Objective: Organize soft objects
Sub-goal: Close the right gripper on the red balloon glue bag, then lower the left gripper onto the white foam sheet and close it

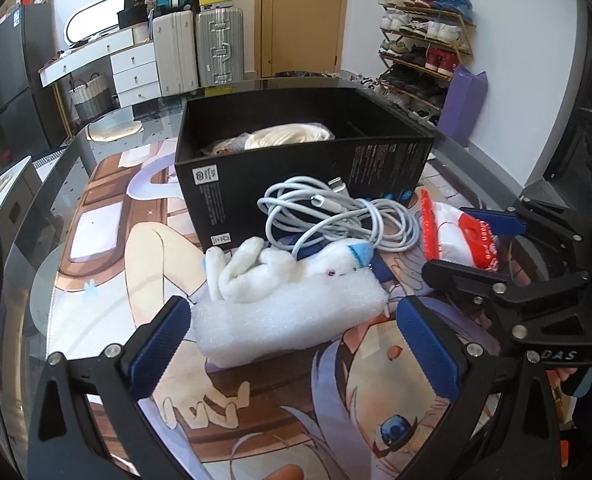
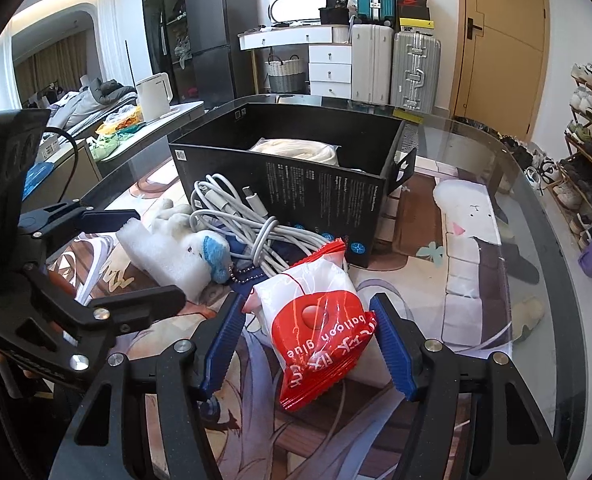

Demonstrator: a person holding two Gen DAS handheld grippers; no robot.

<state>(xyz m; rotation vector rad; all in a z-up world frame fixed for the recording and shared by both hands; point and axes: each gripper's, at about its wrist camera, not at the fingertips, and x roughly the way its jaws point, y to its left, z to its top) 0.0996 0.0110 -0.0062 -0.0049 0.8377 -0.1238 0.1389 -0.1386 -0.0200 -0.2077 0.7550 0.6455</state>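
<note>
Ribbed blue pads of our right gripper (image 2: 307, 340) clamp the crinkly red-and-white plastic packet (image 2: 319, 320) on the glass-topped table (image 2: 535, 280). Our left gripper (image 1: 292, 344) hangs spread apart, pads clear of the white foam block (image 1: 292, 320) carrying a fluffy white plush toy (image 1: 280, 268). Behind them, a coiled white cable (image 1: 335, 216) leans against the open black cardboard box (image 1: 296, 172).

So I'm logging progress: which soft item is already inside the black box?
The bagged coil of white rope; plush, foam and packet lie outside.
</note>
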